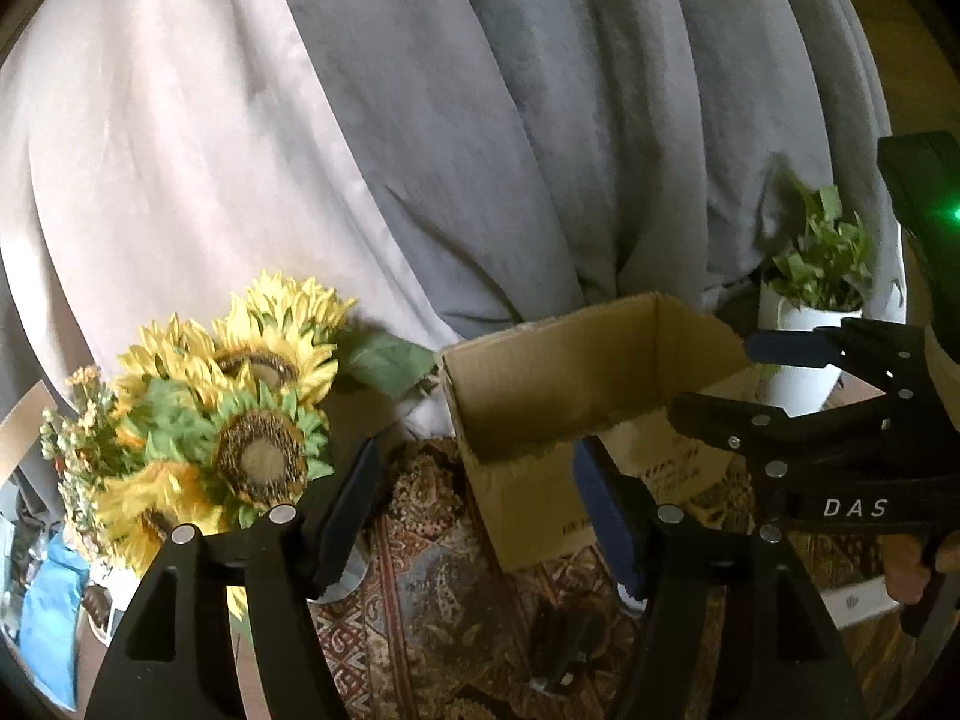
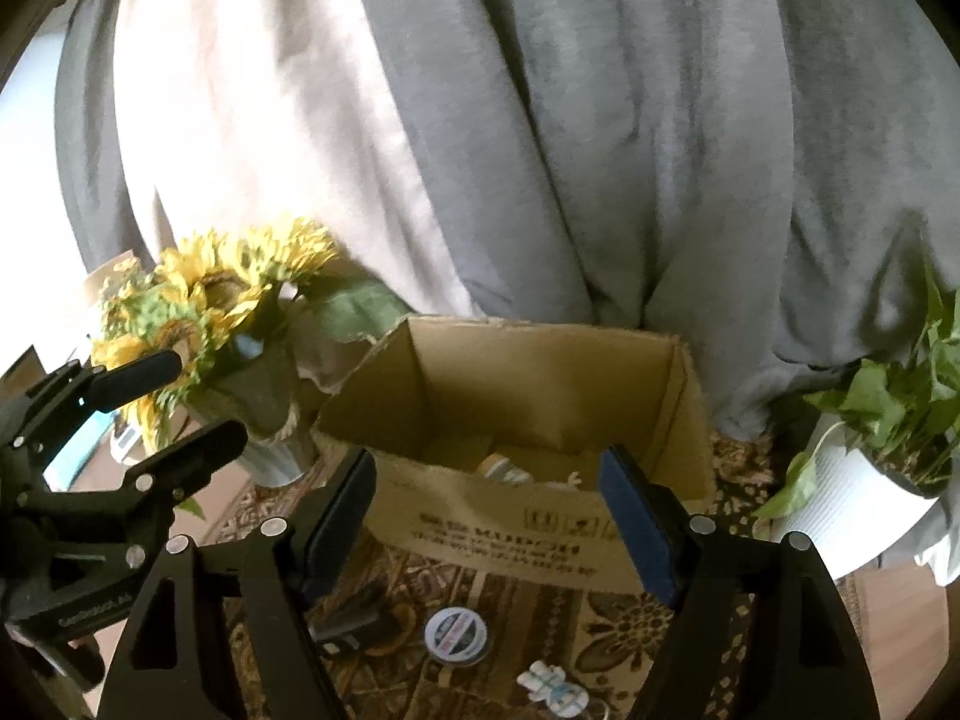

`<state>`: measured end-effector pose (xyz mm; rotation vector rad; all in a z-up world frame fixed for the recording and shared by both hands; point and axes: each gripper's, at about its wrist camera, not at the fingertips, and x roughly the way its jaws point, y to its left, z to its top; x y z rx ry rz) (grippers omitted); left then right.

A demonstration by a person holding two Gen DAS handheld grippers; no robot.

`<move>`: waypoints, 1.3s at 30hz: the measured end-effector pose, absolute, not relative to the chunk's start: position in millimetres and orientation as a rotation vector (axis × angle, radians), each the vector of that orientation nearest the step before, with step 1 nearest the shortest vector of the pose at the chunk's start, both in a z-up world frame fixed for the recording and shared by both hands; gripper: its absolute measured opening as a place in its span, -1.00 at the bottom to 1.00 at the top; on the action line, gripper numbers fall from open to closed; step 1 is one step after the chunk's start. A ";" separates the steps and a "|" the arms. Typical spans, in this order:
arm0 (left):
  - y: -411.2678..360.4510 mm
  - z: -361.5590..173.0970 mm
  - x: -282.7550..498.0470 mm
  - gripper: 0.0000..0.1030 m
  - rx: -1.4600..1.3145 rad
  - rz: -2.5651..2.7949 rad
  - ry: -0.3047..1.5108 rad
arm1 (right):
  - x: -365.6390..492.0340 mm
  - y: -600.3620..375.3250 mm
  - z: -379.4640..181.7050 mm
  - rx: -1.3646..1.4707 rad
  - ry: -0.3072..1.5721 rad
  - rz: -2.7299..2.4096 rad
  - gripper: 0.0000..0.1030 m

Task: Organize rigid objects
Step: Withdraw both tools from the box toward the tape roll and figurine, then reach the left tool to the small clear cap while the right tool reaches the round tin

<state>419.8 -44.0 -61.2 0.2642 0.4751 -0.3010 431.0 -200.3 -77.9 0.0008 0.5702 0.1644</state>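
Where rug swirls: corrugated cardboard box (image 2: 528, 516) (boxy)

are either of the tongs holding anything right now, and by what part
Nothing is held. The left tongs and the right tongs are both open and empty, in front of the cardboard box.

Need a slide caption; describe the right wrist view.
Open right tongs face a cardboard box between sunflowers and potted plant.
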 end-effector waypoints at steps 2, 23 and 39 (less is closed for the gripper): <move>-42.1 -66.0 417.1 0.30 0.262 -0.310 0.486 | 429.3 -198.0 -82.4 0.001 0.576 0.176 0.54; -37.6 -135.3 402.2 0.30 0.279 -0.413 0.646 | 419.0 -183.3 -143.9 -0.033 0.716 0.226 0.54; -37.2 -183.2 413.1 0.29 0.221 -0.476 0.784 | 426.6 -179.5 -187.4 -0.060 0.829 0.239 0.54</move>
